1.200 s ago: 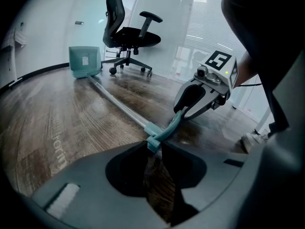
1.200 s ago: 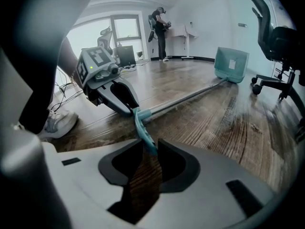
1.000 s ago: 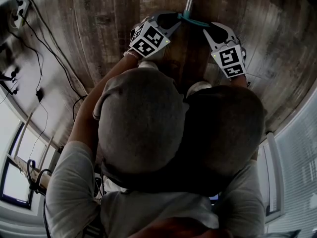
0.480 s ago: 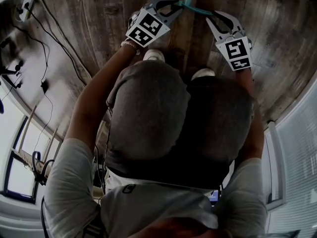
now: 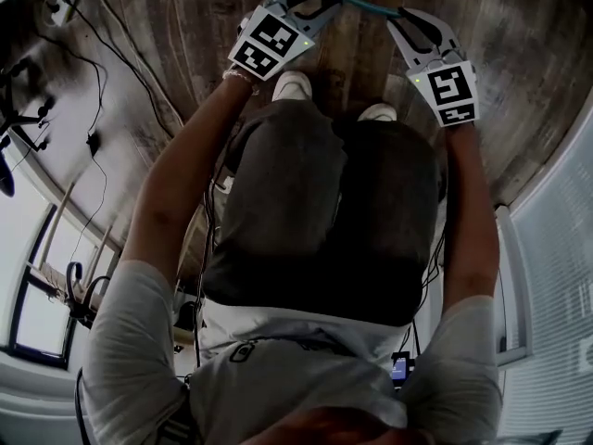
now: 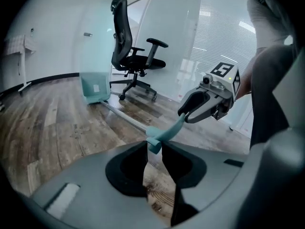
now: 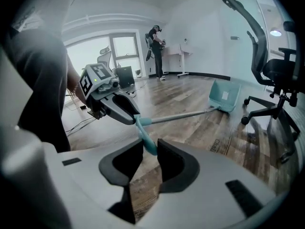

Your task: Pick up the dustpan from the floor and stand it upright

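Observation:
The dustpan has a teal pan (image 6: pixel 94 88) resting on the wooden floor, a long metal pole (image 6: pixel 125 117) and a teal crossbar handle (image 5: pixel 368 6). Both grippers hold that handle, one at each end, and the handle end is lifted off the floor so the pole slopes down to the pan. My left gripper (image 6: pixel 153 146) is shut on the handle's left end. My right gripper (image 7: pixel 148 146) is shut on the right end. In the right gripper view the pan (image 7: pixel 225 95) lies far off at the right, and the left gripper (image 7: pixel 129 116) shows from the side.
A black office chair (image 6: pixel 133 61) stands just behind the pan, before a glass wall with blinds. Cables (image 5: pixel 102 72) and a power strip run over the floor at the left. My shoes (image 5: pixel 293 85) are right below the handle. Another person (image 7: pixel 155 51) stands at a far desk.
Both grippers have risen together with the handle, moving toward the top of the head view. My body has straightened, and my shoes now show below the grippers.

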`<state>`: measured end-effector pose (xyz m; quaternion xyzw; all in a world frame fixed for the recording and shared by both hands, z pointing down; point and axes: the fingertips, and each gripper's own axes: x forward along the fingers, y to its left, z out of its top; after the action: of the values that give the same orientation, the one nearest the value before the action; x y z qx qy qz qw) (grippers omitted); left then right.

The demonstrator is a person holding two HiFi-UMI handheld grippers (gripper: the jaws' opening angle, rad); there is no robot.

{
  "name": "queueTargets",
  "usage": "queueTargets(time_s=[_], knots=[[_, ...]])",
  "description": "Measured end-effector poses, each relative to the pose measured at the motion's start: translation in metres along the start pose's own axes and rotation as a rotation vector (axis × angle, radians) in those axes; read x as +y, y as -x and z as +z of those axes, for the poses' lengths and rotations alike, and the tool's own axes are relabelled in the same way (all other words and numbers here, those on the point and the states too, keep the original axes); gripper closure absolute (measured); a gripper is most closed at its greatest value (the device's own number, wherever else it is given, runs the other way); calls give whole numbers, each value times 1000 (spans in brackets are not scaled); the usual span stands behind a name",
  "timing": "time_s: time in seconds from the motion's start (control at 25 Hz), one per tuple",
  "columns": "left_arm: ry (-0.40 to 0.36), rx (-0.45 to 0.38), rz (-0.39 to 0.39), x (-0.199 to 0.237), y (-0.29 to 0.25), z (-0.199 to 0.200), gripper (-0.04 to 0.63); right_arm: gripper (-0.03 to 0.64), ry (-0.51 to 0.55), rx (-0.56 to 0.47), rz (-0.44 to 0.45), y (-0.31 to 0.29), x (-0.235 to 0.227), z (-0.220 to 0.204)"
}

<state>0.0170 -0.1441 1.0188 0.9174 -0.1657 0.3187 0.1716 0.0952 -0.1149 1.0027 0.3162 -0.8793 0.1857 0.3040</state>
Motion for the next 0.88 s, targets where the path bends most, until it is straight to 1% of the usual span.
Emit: queueTargets(time_s=[0.16,0.32,0.52,0.88], knots=[[11,-6,-4,-10,28,26,508,532,-15,-14,-7,26,11,31],[40,-15,-11,-24,54,46,508,532,-24,-32,-15,53,23,56],[67,-34,-10,-44,83,75,508,531,-35,-53,-14,90,36,84],[97,-60,-2,-65,135,124,508,531,-71,-91,-20,139,53,134]])
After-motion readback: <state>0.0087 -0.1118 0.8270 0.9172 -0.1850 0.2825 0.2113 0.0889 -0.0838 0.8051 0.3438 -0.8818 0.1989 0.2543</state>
